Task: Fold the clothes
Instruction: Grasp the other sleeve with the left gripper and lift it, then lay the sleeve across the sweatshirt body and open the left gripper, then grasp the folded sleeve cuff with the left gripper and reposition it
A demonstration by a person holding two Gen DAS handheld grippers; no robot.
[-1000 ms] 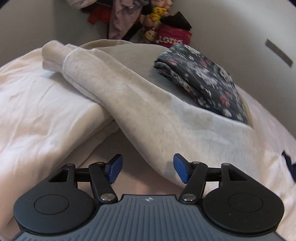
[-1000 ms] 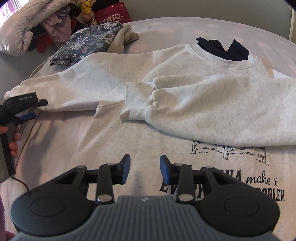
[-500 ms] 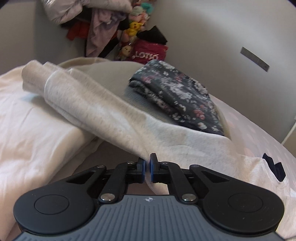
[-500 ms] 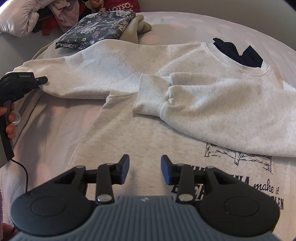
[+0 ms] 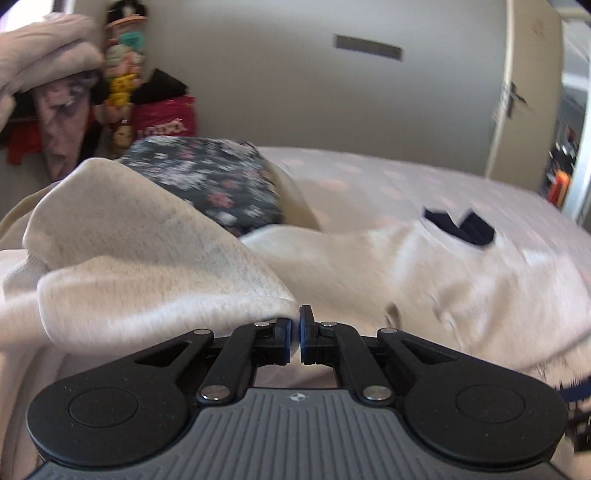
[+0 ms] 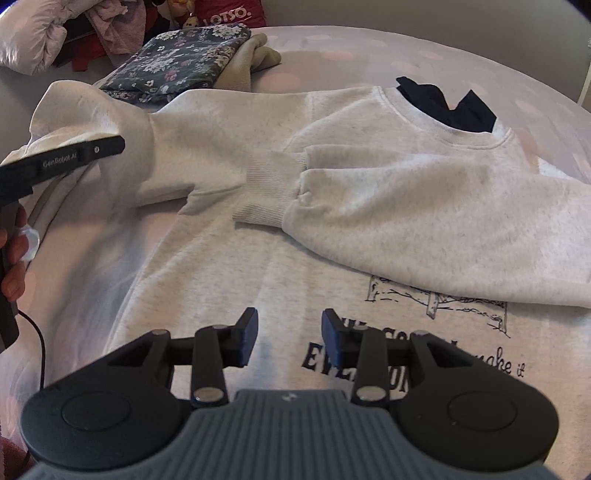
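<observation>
A pale grey sweatshirt lies face up across the bed, one sleeve already folded over its chest. It looks soft, thick and floppy, best taken by a cuff or hem. The left gripper is clamped on the other sleeve, lifted at the left. The right gripper hovers half open and empty above the printed front.

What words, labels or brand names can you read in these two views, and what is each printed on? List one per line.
"GenRobot.AI": on the left gripper's black side.
"LOTSO.": on the red bag behind the bed.
"EVE..." and "...ake it": on the grey sweatshirt, partly hidden by the right gripper.
The red bag's lettering in the left wrist view is too blurred to read.
</observation>
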